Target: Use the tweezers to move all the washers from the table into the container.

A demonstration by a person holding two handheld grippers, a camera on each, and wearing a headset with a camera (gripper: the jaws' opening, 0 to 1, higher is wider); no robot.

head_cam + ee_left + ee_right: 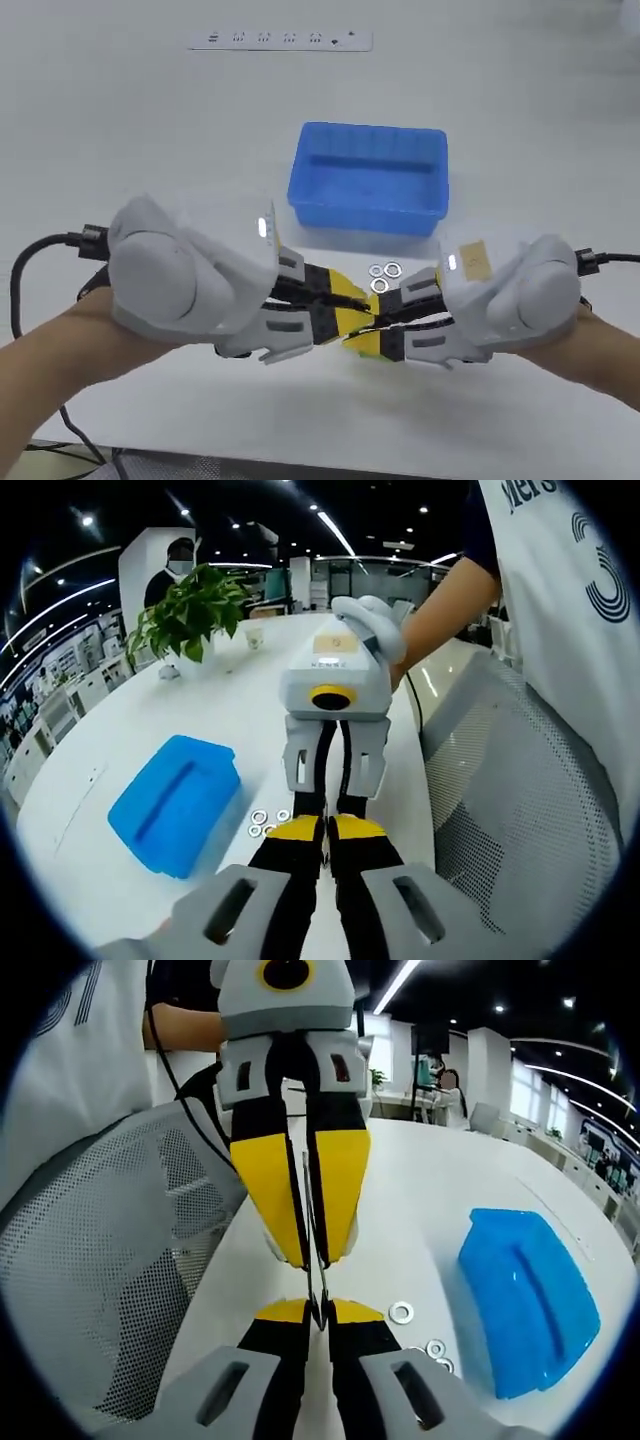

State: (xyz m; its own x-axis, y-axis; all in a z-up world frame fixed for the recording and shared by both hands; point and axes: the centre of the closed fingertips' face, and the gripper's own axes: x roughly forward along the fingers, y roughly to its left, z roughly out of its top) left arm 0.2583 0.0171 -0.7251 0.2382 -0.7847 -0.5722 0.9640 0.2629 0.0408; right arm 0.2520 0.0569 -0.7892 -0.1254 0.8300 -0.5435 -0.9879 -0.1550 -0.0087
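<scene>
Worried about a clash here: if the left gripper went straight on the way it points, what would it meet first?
The right gripper, almost at once: its tips face the left gripper head-on, with the tweezers spanning both. The exact gap between the tips is unclear.

White desk (150, 130), matte, evenly lit. White power strip (280, 40) lies flat at desk's far edge. Potted green leafy plant (190, 615) stands on desk's far end. Grey mesh office chair (520, 810) just beside desk. Above desk: dark ceiling (400, 505), long strip lights (335, 530) and small spots.
</scene>
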